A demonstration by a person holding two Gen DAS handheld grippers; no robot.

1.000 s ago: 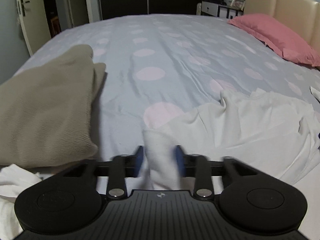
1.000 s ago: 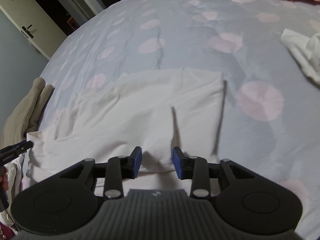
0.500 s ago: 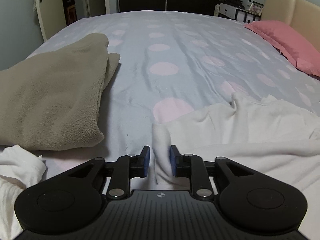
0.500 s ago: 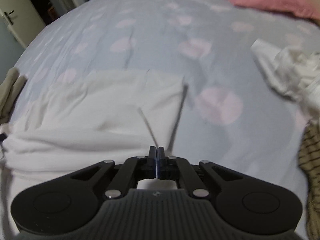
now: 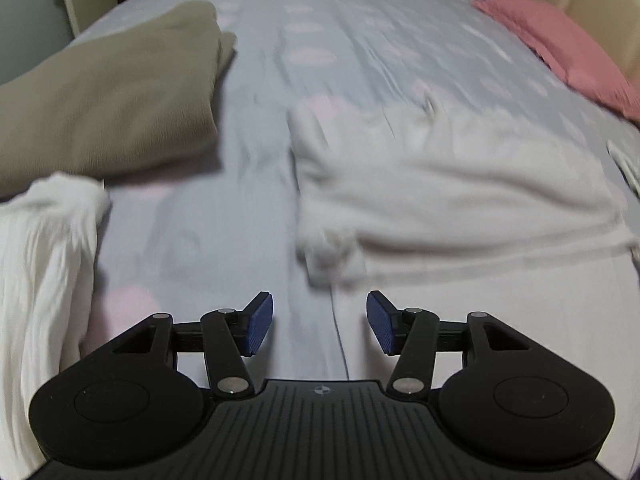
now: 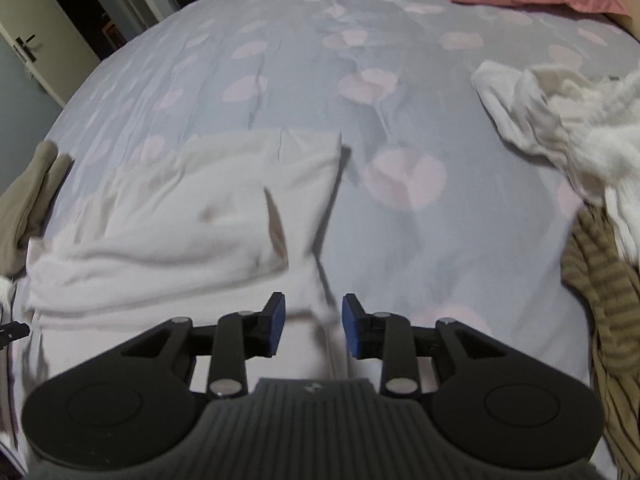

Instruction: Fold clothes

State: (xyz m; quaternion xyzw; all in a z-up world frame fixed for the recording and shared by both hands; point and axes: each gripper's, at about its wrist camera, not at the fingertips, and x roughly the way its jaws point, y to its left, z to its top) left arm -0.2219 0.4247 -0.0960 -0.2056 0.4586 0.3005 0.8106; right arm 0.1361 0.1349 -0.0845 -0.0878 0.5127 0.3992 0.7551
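Since half a second ago, both our grippers have let go of the white garment (image 5: 448,184).

Left wrist view: our left gripper (image 5: 320,322) hangs spread wide and empty, just short of the garment's near-left corner, which lies doubled on the bedsheet (image 5: 224,216), likely so the fold can settle. One folded olive garment (image 5: 108,92), one white ribbed cloth (image 5: 44,260), one pink pillow (image 5: 560,40).

Right wrist view: our right gripper (image 6: 313,326), parted, holds nothing; the garment's near-right corner lies between its pads. One white heap (image 6: 560,120), one striped garment (image 6: 600,300).
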